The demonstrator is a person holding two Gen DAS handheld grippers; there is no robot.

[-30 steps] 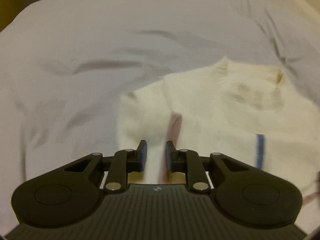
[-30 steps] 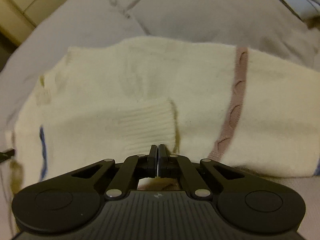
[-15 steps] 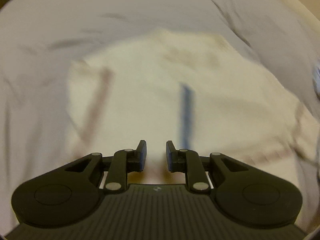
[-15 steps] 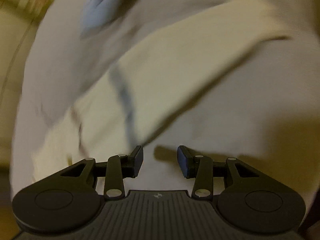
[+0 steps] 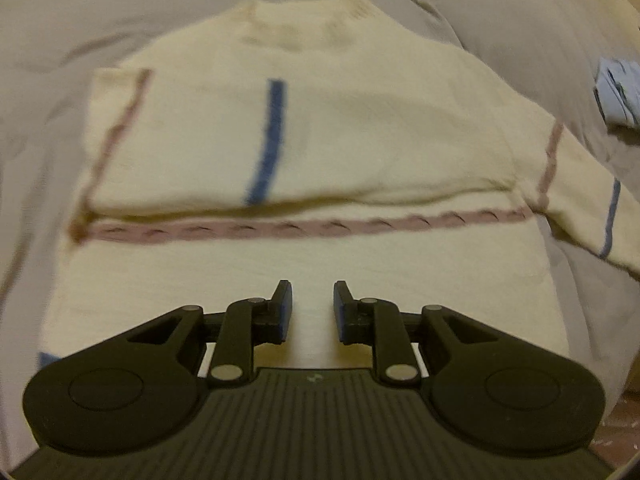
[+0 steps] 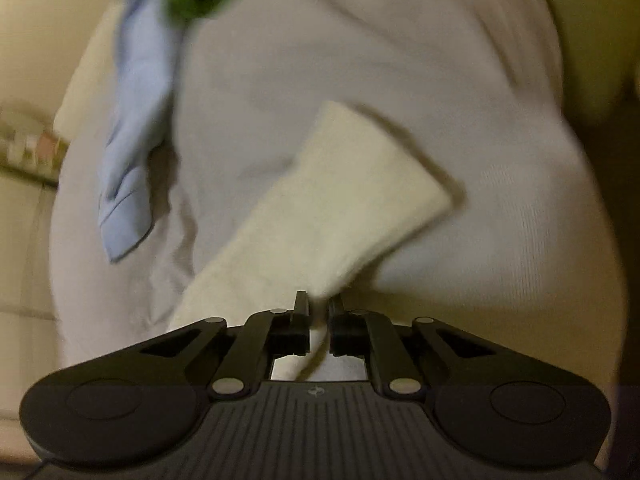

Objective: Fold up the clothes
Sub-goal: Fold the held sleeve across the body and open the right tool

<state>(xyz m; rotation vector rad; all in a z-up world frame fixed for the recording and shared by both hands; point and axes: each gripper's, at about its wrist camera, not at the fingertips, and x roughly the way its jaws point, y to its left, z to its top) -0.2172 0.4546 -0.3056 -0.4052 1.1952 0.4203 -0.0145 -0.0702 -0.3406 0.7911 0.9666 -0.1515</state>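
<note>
My right gripper [image 6: 319,307] had just been closing, pinching the sweater's [image 5: 312,128] limp, light sleeve [image 6: 320,208] on the bed [image 5: 120,12]; left gripper [image 5: 313,307] hung narrow, empty, above the hem.

No readable words, numbers or brand names are showing anywhere on the clothes, the bedding or the tools.

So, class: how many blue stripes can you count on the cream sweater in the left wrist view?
3. One blue stripe runs down the folded upper part of the cream sweater, one crosses the sleeve at right, one peeks out at lower left. Folds may hide others.
</note>
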